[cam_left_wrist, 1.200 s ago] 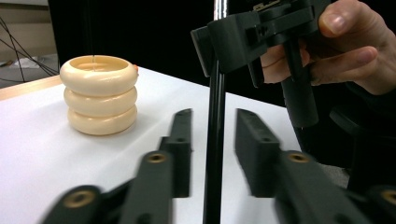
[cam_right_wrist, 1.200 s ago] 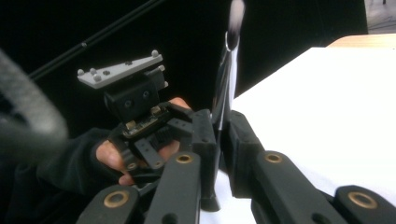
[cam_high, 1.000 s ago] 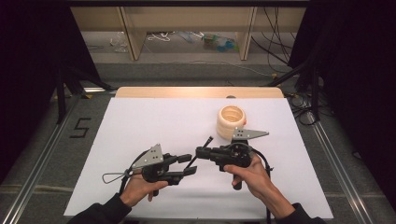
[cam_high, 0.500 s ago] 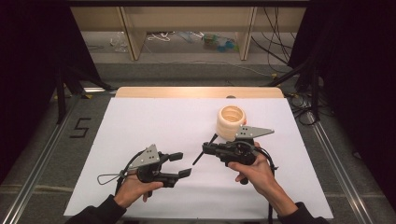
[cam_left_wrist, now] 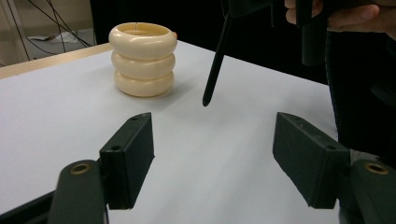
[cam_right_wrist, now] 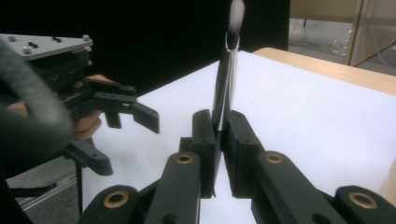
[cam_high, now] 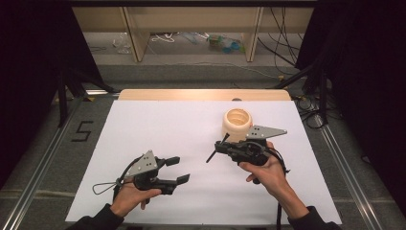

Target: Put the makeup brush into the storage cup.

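My right gripper [cam_high: 220,146] [cam_right_wrist: 221,127] is shut on a thin black brush [cam_high: 211,155] [cam_right_wrist: 225,88], whose pale bristle tip [cam_right_wrist: 236,11] points away from the camera. The brush's dark handle end [cam_left_wrist: 212,74] hangs slanted above the white sheet. My left gripper [cam_high: 178,169] [cam_left_wrist: 212,158] stands open near the front left; its jaws have just been opening and nothing is between them. A cream ribbed holder [cam_high: 237,123] [cam_left_wrist: 142,58], like three stacked rings, stands upright just behind the right gripper.
A white sheet [cam_high: 158,124] covers the table, with a wooden edge [cam_high: 201,94] at the back. Dark cables trail from both grippers. Metal rails [cam_high: 43,163] run along both sides. Shelving legs and clutter lie on the floor beyond.
The left gripper has pulled back toward the front left, away from the brush, and its jaws stand wider. The right gripper, still shut on the brush, has shifted slightly right.
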### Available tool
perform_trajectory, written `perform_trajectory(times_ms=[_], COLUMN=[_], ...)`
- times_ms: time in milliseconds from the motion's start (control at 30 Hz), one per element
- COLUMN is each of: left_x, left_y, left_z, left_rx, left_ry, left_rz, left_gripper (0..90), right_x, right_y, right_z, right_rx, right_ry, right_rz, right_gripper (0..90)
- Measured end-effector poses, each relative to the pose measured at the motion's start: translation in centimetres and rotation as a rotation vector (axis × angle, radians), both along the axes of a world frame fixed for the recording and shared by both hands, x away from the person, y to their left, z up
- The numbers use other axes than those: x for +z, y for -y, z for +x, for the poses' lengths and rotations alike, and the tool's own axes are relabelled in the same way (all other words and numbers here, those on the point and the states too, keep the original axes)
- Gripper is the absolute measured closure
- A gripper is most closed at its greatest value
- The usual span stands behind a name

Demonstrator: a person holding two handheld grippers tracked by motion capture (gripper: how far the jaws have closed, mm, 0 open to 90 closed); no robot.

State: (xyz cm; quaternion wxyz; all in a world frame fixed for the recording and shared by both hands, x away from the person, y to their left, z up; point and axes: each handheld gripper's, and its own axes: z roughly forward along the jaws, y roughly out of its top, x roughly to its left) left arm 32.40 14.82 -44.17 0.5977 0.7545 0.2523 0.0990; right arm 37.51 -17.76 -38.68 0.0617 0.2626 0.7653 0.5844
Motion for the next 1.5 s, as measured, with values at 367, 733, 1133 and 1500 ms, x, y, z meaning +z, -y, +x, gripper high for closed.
perform_trajectory(times_ms=[367, 733, 1133, 1500], left_x=[-0.1, 0.0, 0.0, -0.4], left_y=[-0.7, -1.4, -2.6, -3.5], left_z=[-0.7, -1.2, -1.4, -1.5], left_rx=[0.033, 0.063, 0.1, 0.127], left_ry=[0.019, 0.035, 0.06, 0.075], left_rz=[0.033, 0.06, 0.071, 0.083], left_gripper=[27.1, 26.5, 26.1, 24.4], right_x=[0.8, 1.7, 2.8, 3.8], right_y=[1.5, 3.1, 4.0, 4.9], right_z=[0.8, 1.7, 3.3, 4.8], right_rx=[-0.058, -0.12, -0.17, -0.218], right_ry=[0.019, 0.037, 0.064, 0.082], right_rz=[-0.025, -0.096, -0.136, -0.149], right_gripper=[83.9, 83.9, 83.9, 83.9])
